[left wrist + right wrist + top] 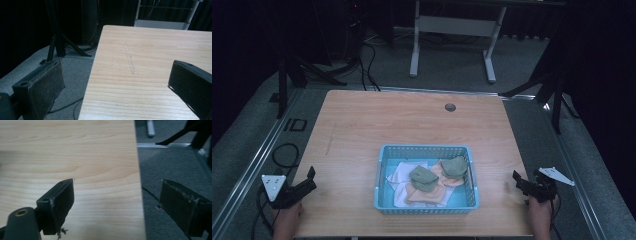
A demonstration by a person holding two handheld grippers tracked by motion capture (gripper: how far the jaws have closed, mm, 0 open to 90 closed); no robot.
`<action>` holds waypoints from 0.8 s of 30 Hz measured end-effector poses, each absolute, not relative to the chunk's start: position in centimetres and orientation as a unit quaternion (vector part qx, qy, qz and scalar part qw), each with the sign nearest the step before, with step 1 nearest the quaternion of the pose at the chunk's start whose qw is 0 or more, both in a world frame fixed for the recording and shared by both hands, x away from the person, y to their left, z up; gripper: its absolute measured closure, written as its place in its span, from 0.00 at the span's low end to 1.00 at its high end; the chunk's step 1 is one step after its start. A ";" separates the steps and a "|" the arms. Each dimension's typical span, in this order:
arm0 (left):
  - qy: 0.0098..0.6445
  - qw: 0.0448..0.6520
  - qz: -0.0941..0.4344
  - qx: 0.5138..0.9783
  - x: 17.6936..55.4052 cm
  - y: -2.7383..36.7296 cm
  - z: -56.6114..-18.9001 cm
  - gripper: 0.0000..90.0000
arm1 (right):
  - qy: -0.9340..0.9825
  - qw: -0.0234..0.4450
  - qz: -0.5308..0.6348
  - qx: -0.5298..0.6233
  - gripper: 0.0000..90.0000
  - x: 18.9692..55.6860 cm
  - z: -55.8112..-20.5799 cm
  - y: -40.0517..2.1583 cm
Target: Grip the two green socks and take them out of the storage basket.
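High view: a light wooden counter (362, 125) is seen from above, w/ a light-blue perforated plastic basket (427, 150) set near its front edge, about centre. Inside the basket, folded cloths are piled: two grey-green folded cloths (424, 177), one centre and one toward the right rear corner, laid on pale orange cloths (424, 195), w/ white cloths (399, 172) beneath at the left. The left hand-held gripper (310, 179) is held at the counter's front-left corner, well apart from the basket, jaws spread and nothing between them; its grey three-cornered plate (273, 184) is turned up. The right hand-held gripper (515, 181) is held at the front-right edge, also well apart from the basket, pointed inward toward it. A small round grey grommet (450, 107) is set near the counter's far edge.

Left gripper view: both black jaws are seen wide apart, released, w/ bare wood and the counter's left edge between them; grey carpet floor (72, 72) and a black tripod stand (57, 42) lie beyond.

Right gripper view: jaws are likewise spread and empty, one over the wood, the other past the counter's edge above the carpet.
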State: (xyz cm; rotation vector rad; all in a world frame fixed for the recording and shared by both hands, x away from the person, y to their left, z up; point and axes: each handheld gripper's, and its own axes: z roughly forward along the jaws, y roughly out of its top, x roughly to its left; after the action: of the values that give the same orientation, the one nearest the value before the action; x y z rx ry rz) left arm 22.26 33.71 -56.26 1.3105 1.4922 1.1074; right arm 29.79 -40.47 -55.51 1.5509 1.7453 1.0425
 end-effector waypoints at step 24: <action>0.596 0.424 0.439 0.521 22.3 33.8 -56.3 0.01 | 0.796 0.129 0.406 0.430 0.16 29.8 -55.3 -41.0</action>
State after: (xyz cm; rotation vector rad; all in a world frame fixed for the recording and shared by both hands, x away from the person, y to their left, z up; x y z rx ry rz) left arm 22.28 33.79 -56.27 1.3041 1.4919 1.0973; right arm 29.75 -40.97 -55.29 1.2514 2.3148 1.1798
